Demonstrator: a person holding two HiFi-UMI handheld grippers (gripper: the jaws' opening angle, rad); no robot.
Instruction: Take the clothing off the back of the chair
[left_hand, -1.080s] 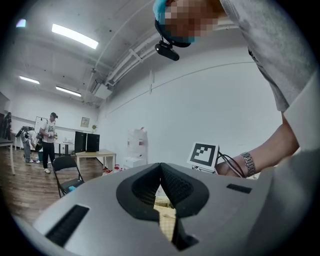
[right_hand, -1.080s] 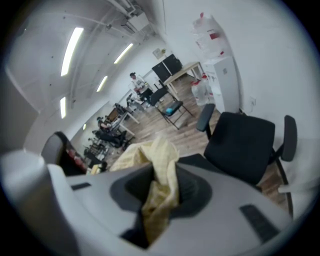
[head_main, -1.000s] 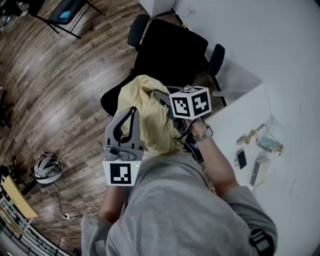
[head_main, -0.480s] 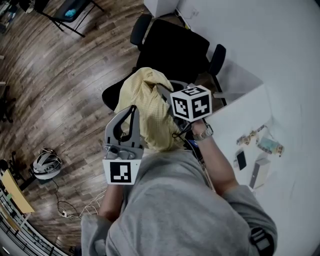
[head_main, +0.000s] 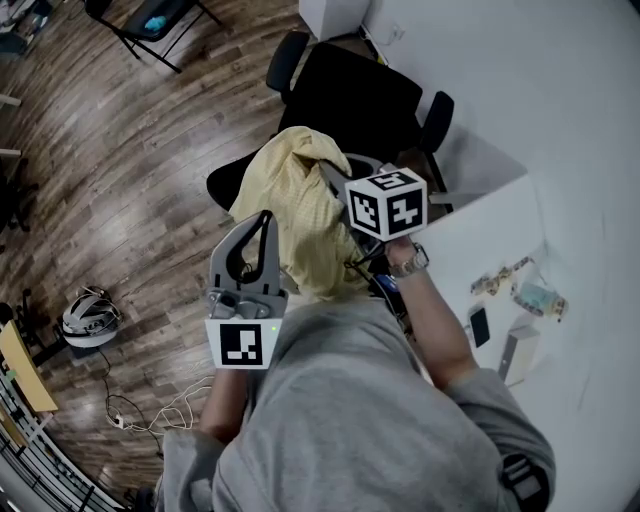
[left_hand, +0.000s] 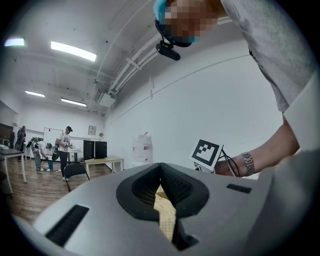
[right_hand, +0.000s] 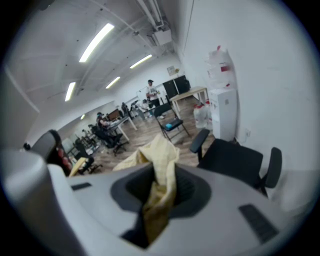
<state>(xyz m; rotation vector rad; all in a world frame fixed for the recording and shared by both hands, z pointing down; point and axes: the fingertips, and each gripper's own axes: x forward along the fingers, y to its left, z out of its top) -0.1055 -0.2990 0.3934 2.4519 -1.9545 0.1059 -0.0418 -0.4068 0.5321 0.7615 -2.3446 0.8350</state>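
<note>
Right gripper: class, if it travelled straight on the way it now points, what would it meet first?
The yellow garment that the right gripper is shut on, bunched just ahead. Past it, probably the wooden floor; the black chair lies right of that line, though depth is unclear.

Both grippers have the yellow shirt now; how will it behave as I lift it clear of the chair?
Likely floppy: the yellow shirt hangs in folds, bunched in the left gripper and right gripper. Probably light, being thin cloth. Trailing folds may catch on the black chair, so lift high.

No legible text or labels anywhere.
</note>
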